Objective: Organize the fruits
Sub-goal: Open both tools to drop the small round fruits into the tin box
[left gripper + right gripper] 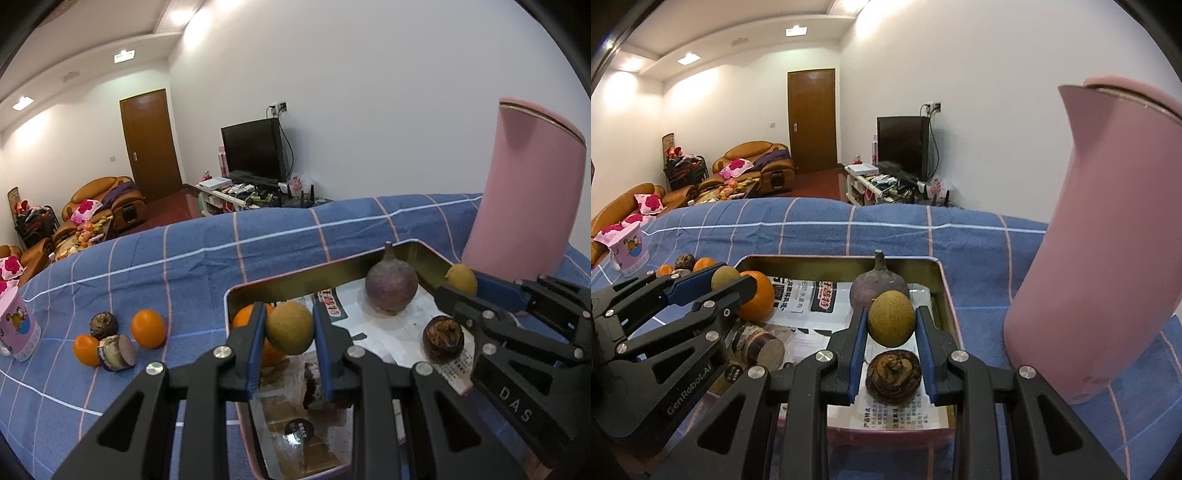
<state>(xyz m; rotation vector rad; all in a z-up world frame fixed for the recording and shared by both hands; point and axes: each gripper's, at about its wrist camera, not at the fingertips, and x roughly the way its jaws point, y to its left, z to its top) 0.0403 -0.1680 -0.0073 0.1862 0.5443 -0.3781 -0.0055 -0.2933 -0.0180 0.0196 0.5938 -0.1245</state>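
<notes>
Over the tin (947, 295), the left gripper (289, 332) and right gripper (891, 323) each clenched a yellowish fruit (oranges (147, 328) waited outside).

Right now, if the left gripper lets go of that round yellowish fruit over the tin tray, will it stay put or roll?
Likely rolls: the yellowish fruit looks smooth and nearly round. The tin tray has raised walls that should stop it. It may nudge the orange beside it.
</notes>
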